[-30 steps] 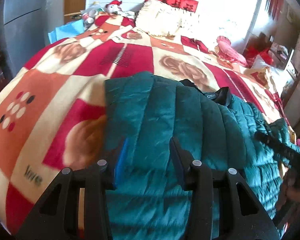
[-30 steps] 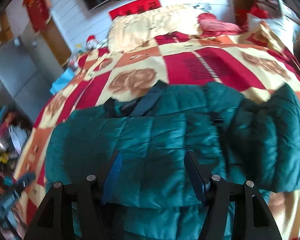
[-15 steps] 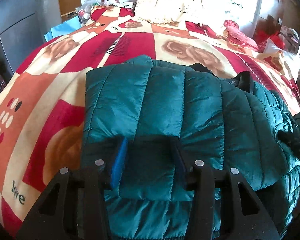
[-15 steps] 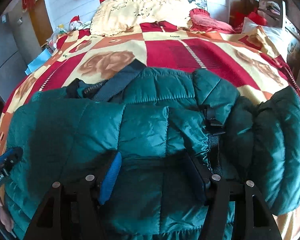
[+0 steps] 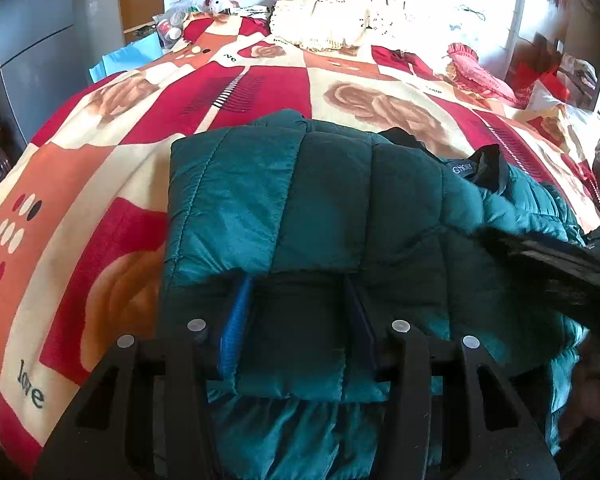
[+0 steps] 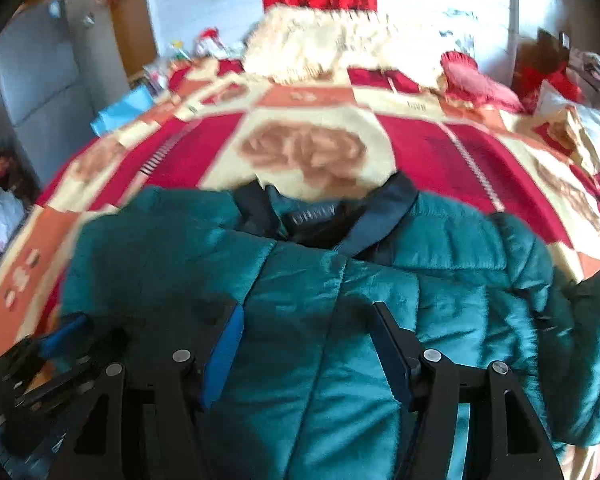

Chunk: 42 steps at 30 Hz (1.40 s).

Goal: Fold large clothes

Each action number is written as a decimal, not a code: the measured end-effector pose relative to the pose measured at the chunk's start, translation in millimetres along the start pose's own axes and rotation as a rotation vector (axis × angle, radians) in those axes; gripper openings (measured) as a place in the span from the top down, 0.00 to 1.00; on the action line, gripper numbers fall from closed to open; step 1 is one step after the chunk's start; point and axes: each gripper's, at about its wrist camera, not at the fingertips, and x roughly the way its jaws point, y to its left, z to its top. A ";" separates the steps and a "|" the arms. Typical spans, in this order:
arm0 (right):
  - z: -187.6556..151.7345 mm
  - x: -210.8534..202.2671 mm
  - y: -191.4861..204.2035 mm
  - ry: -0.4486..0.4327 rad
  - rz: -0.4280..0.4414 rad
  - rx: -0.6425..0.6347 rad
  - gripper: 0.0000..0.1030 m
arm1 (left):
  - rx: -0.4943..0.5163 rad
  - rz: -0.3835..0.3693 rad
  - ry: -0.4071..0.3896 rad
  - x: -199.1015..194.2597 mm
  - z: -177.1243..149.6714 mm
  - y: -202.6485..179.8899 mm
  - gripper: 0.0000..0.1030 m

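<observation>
The left gripper [image 5: 296, 308] has just been opening, its 2 jaws straddling a fold of the teal jacket [image 5: 320, 208]; any pinch is hidden. The right gripper [image 6: 308, 344] gapes above the blurred jacket on the blanket [image 5: 100, 160].

Rose-patterned red blanket [image 5: 260, 92]; cream pillow [image 5: 336, 20] at head; pink cushion [image 5: 480, 76] right; grey cabinet [image 5: 36, 52] left
</observation>
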 end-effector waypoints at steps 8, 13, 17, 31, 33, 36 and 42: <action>-5.5 -6.8 -9.3 0.015 0.012 0.028 0.35 | -0.008 -0.008 -0.004 1.4 -0.8 0.0 0.53; -27.6 -49.9 -24.4 -0.021 -0.001 -0.012 0.35 | -0.005 -0.004 -0.008 1.9 -1.6 -0.5 0.53; -47.5 -52.2 -48.5 0.001 -0.034 0.022 0.35 | -0.002 -0.005 -0.011 1.7 -1.7 -0.8 0.51; -63.5 -28.9 -65.0 0.064 -0.017 0.059 0.19 | 0.007 -0.019 -0.025 -2.6 -4.3 -0.7 0.46; -61.5 -32.6 -64.0 0.083 -0.020 0.059 0.19 | -0.003 -0.026 -0.024 -12.1 -5.5 2.2 0.46; -62.2 -51.8 -66.5 0.057 0.040 0.091 0.19 | -0.035 -0.054 -0.040 -32.1 -9.4 5.0 0.46; -62.7 -87.2 -83.5 0.041 0.190 0.204 0.19 | 0.006 -0.092 -0.052 -61.2 -15.9 -12.1 0.46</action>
